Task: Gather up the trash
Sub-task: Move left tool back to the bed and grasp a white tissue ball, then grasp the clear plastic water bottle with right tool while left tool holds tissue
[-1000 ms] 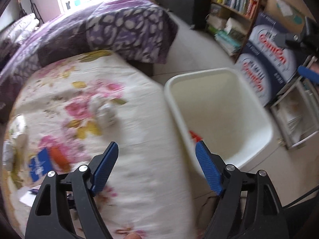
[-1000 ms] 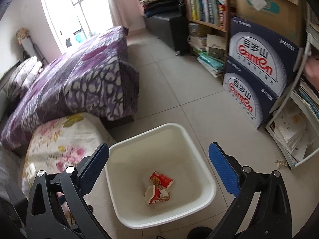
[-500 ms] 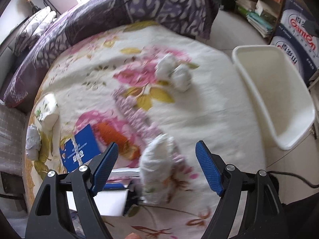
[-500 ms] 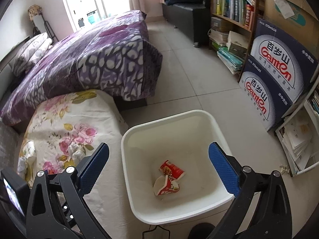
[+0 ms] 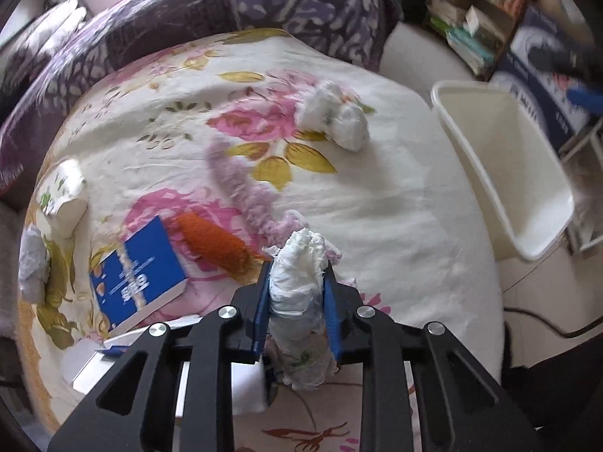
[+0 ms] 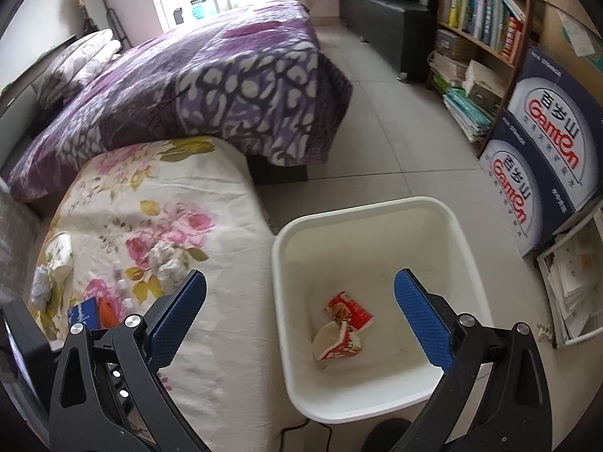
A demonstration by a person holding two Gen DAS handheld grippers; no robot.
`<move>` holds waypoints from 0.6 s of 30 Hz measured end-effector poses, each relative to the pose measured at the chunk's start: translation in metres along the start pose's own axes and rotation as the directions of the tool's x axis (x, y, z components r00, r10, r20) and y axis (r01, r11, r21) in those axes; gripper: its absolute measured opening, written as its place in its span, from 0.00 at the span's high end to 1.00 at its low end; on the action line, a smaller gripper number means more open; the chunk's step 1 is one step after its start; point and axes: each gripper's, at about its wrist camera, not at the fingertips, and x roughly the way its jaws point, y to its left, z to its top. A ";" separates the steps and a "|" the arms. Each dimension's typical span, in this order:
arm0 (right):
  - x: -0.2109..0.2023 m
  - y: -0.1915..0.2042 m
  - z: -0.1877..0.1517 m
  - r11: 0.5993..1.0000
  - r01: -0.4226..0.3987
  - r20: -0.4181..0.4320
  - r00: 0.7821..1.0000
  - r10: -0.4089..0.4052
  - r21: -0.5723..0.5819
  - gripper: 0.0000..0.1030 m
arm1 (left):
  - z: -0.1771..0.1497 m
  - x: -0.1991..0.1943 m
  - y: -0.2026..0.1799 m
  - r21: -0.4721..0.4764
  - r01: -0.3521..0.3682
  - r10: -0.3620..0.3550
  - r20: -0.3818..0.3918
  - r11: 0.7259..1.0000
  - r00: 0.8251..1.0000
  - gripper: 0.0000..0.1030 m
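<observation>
Left gripper point(image 5: 296, 293) fingers have just closed, grasping crumpled tissue wad point(image 5: 297, 282) over floral sheet point(image 5: 395, 196); right gripper point(image 6: 301, 320) fingers released, spread above white bin point(image 6: 377, 406).

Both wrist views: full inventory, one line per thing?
crumpled tissue wad: 1, white, clamped in left jaws
tissue wads: 2, white, touching, far on floral sheet
floral sheet: 1, cream and pink
fuzzy strip: 1, lilac, mid sheet
orange cloth: 1, beside book
book: 1, blue, near left
bin: 1, white, on floor beside sheet
snack wrappers: red and white, in bin
purple blanket: 1, behind
boxes: 2, navy, stacked right
left gripper: jaws just closed on wad
right gripper: jaws open, above bin
</observation>
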 end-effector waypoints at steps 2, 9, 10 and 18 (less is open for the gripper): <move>-0.002 0.011 -0.002 0.999 -0.039 0.003 0.999 0.039 -0.035 0.07 | 0.001 -0.012 0.015 -0.051 0.031 -0.030 0.026 0.998 0.999 0.76; -0.009 0.068 -0.025 0.964 -0.155 -0.026 0.988 0.153 -0.216 0.07 | 0.000 -0.070 0.081 -0.230 0.055 -0.017 0.167 0.972 0.986 0.76; -0.010 0.080 -0.032 0.951 -0.178 -0.041 0.984 0.173 -0.254 0.07 | -0.001 -0.078 0.092 -0.261 0.060 -0.011 0.185 0.963 0.983 0.76; -0.020 0.156 -0.077 0.836 -0.342 -0.175 0.939 0.295 -0.429 0.07 | -0.021 -0.116 0.163 -0.433 0.048 0.069 0.252 0.900 0.965 0.76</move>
